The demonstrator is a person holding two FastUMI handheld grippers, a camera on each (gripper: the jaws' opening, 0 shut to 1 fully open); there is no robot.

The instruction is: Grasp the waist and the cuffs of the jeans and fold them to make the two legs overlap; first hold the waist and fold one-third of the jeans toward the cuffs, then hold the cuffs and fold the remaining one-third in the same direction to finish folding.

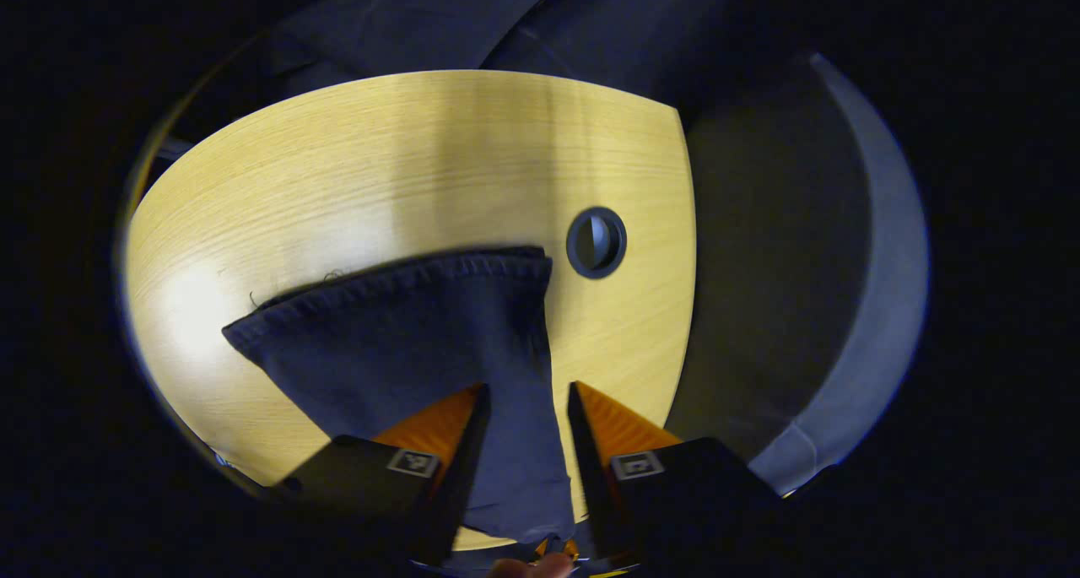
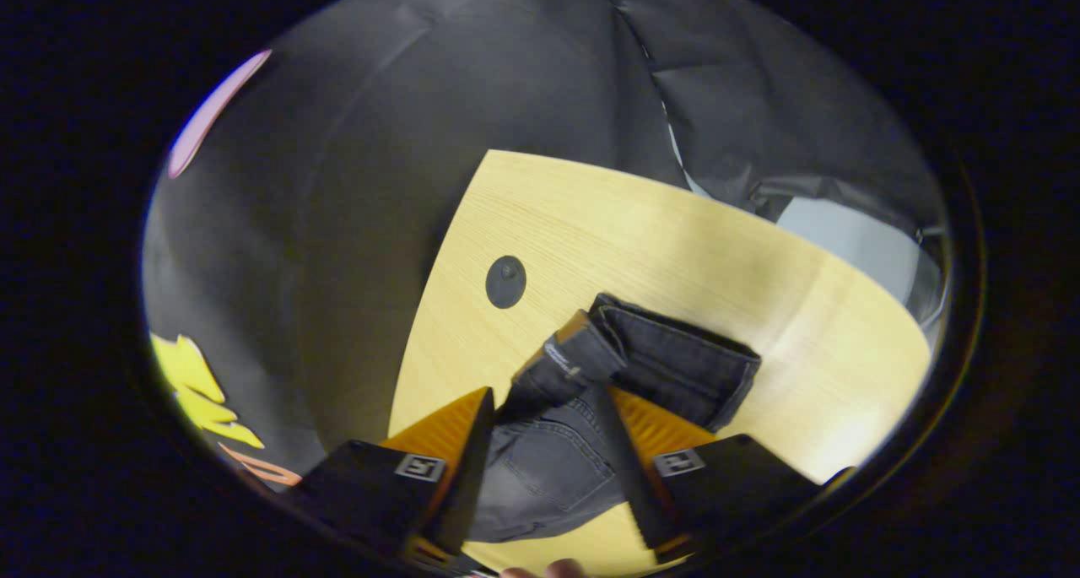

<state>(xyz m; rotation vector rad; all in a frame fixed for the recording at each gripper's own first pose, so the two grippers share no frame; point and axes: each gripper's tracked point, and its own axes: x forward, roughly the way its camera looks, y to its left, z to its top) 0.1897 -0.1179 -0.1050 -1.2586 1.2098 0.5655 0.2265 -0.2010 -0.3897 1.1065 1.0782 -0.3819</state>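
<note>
The left gripper view shows the stitched cuff end of the jeans [image 1: 405, 325], dark denim with a frayed thread, lifted above the pale wood-grain tabletop [image 1: 337, 164]. The left gripper [image 1: 527, 401] has its jaws pinching the cloth between them. The right gripper view shows the waist end with a back pocket [image 2: 548, 464] and a leather patch [image 2: 569, 350]; the right gripper [image 2: 544, 413] pinches there. A round cable hole [image 1: 596, 241] sits just beside the jeans.
</note>
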